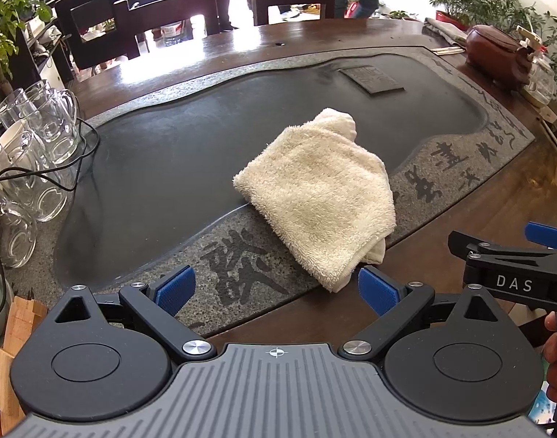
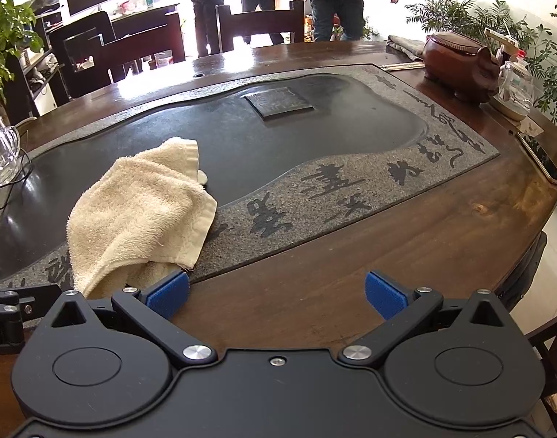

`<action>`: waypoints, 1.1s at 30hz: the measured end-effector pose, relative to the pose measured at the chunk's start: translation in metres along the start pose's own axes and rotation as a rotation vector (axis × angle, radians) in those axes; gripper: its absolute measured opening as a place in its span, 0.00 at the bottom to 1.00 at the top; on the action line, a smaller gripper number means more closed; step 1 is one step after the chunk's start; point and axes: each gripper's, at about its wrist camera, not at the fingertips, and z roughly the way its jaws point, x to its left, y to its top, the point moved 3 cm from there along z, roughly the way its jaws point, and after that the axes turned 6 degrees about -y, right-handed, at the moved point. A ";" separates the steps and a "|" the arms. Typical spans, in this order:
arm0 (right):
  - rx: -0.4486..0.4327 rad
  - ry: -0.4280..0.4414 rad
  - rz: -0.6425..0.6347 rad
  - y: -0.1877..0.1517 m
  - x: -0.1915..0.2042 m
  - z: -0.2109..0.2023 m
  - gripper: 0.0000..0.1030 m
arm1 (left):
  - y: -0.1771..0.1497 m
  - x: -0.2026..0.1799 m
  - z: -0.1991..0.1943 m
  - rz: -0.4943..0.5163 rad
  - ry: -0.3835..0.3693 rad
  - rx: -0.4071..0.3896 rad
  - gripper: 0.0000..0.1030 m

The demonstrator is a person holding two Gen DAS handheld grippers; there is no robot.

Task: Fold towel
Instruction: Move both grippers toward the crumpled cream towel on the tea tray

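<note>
On the tray's near edge: cream terry cloth towel [image 1: 317, 197], loosely bunched on the grey stone tea tray [image 1: 461, 168].
Feel: soft, light, limp; likely sags when lifted.
Hold: near hemmed corner.
Left gripper [image 1: 276, 288]: fingers apart, empty.
Right gripper [image 2: 276, 292]: fingers apart, empty.

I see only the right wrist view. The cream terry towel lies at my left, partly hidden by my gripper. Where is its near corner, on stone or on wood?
Observer: The cream terry towel has its near corner just past the grey stone tray, over the brown wooden table.
Operator: Is the left gripper touching it?
Observer: No. The left gripper is open, its blue pads short of the towel.
Operator: What stands at the far left?
Observer: Clear glass mugs, with a black cable looping before them.
</note>
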 end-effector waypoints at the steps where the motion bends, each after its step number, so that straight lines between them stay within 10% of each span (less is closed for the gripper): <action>1: 0.001 0.000 0.001 0.000 0.000 0.000 1.00 | 0.000 0.000 0.000 0.002 0.000 0.002 0.94; 33: 0.002 -0.007 0.004 -0.001 -0.004 -0.002 1.00 | -0.002 -0.009 0.001 0.019 -0.011 0.012 0.94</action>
